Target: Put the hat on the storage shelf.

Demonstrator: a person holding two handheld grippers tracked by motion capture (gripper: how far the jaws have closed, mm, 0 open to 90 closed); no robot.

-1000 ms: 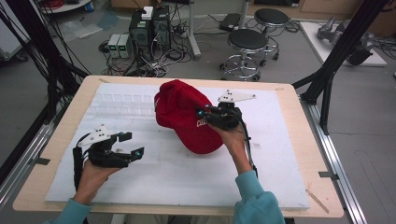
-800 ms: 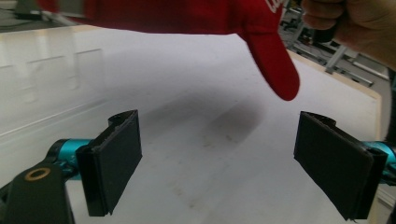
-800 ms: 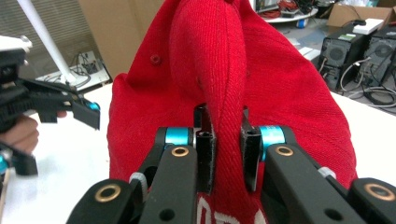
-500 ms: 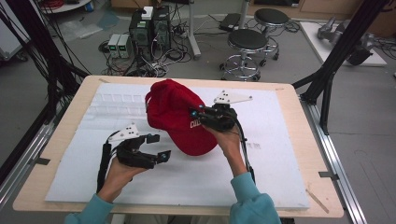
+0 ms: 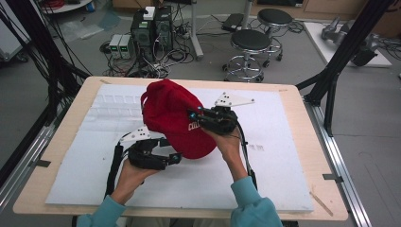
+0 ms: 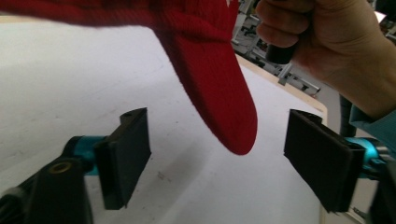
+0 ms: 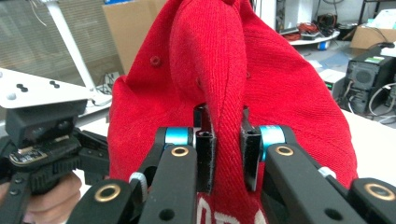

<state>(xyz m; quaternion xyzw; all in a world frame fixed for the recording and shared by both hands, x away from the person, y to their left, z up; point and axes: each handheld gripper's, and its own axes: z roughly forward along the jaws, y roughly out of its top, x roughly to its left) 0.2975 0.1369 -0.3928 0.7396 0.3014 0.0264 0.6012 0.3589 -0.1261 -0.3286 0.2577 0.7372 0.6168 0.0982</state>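
Left hand-held gripper [image 5: 176, 150] nearer, jaws just narrowing, unclamped around red cap [image 5: 175, 113]; right hand-held gripper [image 7: 227, 158] pinching crown.

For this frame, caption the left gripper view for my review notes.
Cap brim hangs between the open left tool's pads, untouched, above the white mat.

Left claw [image 6: 217, 154]: matte black body, two flat black rectangular pads on turquoise metal collars, brass-ringed pivot hole, black cable looped behind, grey three-cornered plate on top.
Right claw [image 7: 226, 154]: black linked arms, turquoise collars, brass-ringed screw holes, narrow black pads, white three-cornered plate with dark dots at 12 o'clock.
Sleeves [image 5: 253, 203]: teal, ribbed cuffs.
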